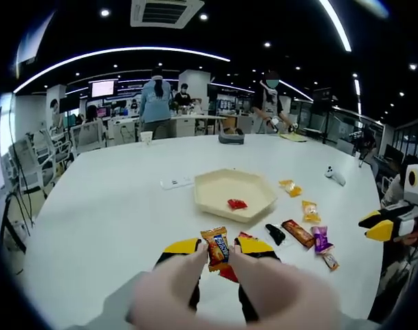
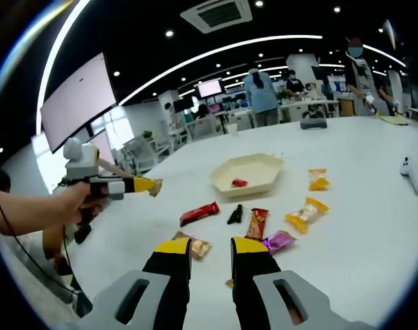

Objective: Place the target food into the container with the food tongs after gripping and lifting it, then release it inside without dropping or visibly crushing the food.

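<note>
White controller (image 1: 335, 174) near table edge, paper cup (image 1: 146, 137) far side, ceiling vent (image 1: 162, 12), wall screen (image 2: 77, 100)

Open-plan office. Dark ceiling with long curved light strips (image 1: 119, 55), recessed spotlights and a ceiling air vent (image 1: 162, 12). Large white table (image 1: 106, 206) near; far behind it, rows of desks with office chairs (image 1: 30, 165), wall screens (image 2: 78, 100), and several people standing at workstations (image 1: 156, 103).

Black jaws capped in yellow on the left gripper (image 1: 216, 249) and right gripper (image 2: 211, 249), pale grey bodies (slotted on the right).
</note>
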{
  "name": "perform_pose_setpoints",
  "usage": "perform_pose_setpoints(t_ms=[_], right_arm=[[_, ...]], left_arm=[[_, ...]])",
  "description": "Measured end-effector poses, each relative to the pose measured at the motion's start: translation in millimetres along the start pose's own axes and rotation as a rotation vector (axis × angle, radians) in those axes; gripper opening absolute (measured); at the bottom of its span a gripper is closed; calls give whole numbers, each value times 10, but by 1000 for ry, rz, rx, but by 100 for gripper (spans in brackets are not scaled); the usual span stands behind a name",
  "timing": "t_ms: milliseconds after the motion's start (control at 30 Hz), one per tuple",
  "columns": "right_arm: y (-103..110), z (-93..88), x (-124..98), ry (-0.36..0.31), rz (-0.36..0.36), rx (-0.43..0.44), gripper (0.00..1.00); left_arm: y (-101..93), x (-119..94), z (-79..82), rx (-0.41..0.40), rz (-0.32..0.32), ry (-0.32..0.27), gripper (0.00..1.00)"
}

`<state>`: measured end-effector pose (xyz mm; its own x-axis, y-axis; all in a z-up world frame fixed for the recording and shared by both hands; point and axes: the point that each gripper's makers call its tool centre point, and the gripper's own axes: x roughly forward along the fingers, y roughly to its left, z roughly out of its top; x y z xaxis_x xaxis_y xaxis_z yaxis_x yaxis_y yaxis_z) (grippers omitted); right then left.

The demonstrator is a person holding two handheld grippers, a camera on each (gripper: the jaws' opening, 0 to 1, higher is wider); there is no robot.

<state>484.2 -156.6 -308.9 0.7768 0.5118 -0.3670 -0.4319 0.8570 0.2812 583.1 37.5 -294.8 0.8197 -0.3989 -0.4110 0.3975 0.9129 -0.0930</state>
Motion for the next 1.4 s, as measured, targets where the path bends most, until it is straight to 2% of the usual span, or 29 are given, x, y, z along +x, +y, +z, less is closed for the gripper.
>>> perform_pose_setpoints(t_ms=[367,633,1400], right_arm=[[-74,19,-19,-1,-21,2,22],[-110,-23,-7,17,-25,2,21],[-202,-2,24,21,-36,4,21]], left_arm=[[-80,157,81,9,-27,-5,17],[-93,218,91,20,-36,-6,16],[-88,428,217,16,-42,-14,16]])
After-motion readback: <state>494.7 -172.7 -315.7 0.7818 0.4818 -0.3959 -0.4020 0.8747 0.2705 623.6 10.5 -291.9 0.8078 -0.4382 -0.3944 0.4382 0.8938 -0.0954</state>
